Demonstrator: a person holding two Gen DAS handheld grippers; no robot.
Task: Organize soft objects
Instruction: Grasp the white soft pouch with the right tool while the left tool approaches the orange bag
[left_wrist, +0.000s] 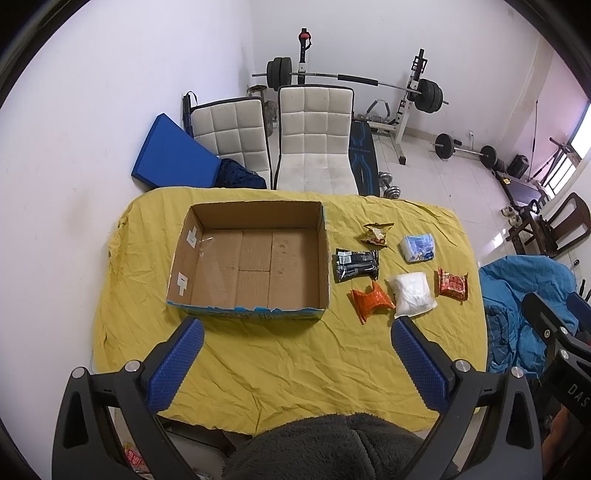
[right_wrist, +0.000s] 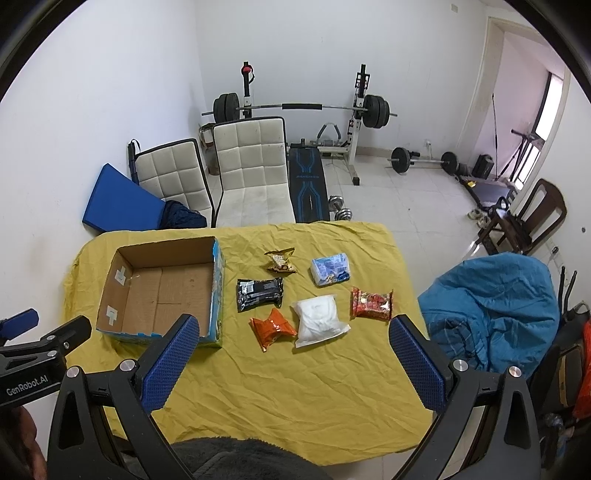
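Note:
An empty open cardboard box (left_wrist: 255, 273) (right_wrist: 166, 291) sits on the left of a table under a yellow cloth (left_wrist: 288, 362) (right_wrist: 295, 376). To its right lie several soft packets: a black one (left_wrist: 356, 265) (right_wrist: 259, 293), an orange one (left_wrist: 371, 301) (right_wrist: 272, 328), a white one (left_wrist: 412, 293) (right_wrist: 319, 319), a red one (left_wrist: 453, 284) (right_wrist: 371, 303), a light blue one (left_wrist: 419, 247) (right_wrist: 330, 268) and a gold one (left_wrist: 376, 233) (right_wrist: 280, 260). My left gripper (left_wrist: 297, 328) is open and empty above the table's near side. My right gripper (right_wrist: 295, 328) is open and empty, held high over the packets.
Two white padded chairs (left_wrist: 314, 140) (right_wrist: 255, 173) stand behind the table, with a blue mat (left_wrist: 170, 155) and a weight bench with barbell (right_wrist: 306, 107) beyond. A blue bundle of fabric (right_wrist: 495, 306) lies on a seat at the table's right.

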